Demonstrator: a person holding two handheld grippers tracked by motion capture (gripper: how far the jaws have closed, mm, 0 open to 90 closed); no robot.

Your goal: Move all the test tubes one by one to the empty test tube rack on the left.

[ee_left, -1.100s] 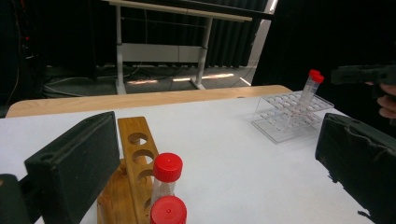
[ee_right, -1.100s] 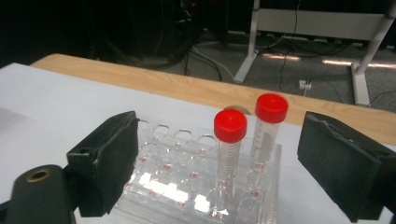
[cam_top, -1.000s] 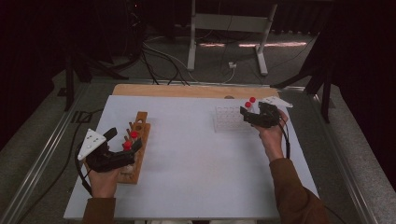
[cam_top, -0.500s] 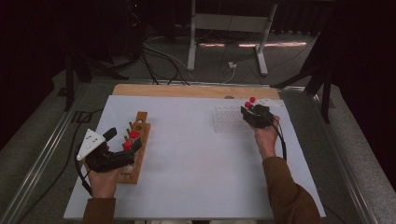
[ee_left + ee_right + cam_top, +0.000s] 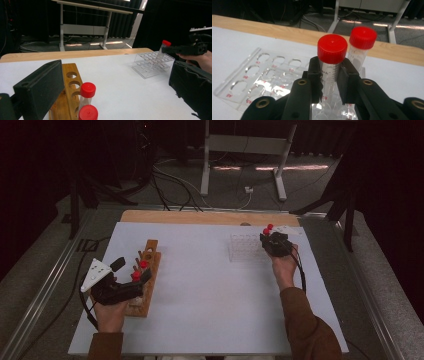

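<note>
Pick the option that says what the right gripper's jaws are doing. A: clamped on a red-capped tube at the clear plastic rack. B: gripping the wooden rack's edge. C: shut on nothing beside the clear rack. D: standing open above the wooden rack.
A: in the right gripper view, the right gripper has both jaws pressed against a red-capped tube over the clear plastic rack; its jaws have just been closing.

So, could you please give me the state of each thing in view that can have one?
Right gripper: shut on held tube; jaws have just been closing.
Held tube: capped, upright, over the clear rack.
Second tube: capped, upright behind it.
Clear rack: near holes empty.
Left gripper: open, by the wooden rack.
Wooden rack: two capped tubes, far holes empty.
</note>
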